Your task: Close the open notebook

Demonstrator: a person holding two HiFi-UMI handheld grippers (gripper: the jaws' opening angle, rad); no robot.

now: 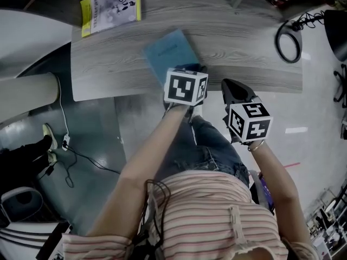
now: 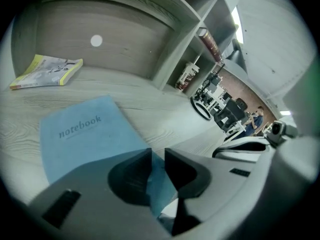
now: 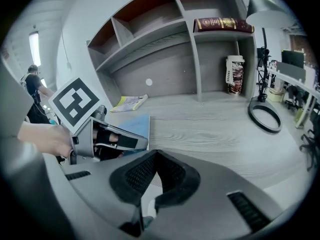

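A blue notebook (image 1: 171, 50) lies closed and flat on the grey wooden desk (image 1: 244, 37), its cover with the word "notebook" (image 2: 85, 134) facing up. My left gripper (image 1: 187, 69) sits over its near right corner, at the desk's front edge. In the left gripper view the jaws (image 2: 157, 156) stand almost together with the notebook's blue corner in the narrow slot between them. My right gripper (image 1: 230, 85) hovers just to the right, at the desk's edge, shut (image 3: 155, 154) on nothing. The right gripper view shows the left gripper (image 3: 107, 141) over the notebook (image 3: 132, 126).
A yellow-edged book (image 1: 111, 7) lies at the desk's back left. A black cable ring (image 1: 287, 39) lies at the right. Shelves rise behind the desk, with a dark red book (image 3: 222, 24) and a canister (image 3: 233, 74). The person's knees are below the desk's edge.
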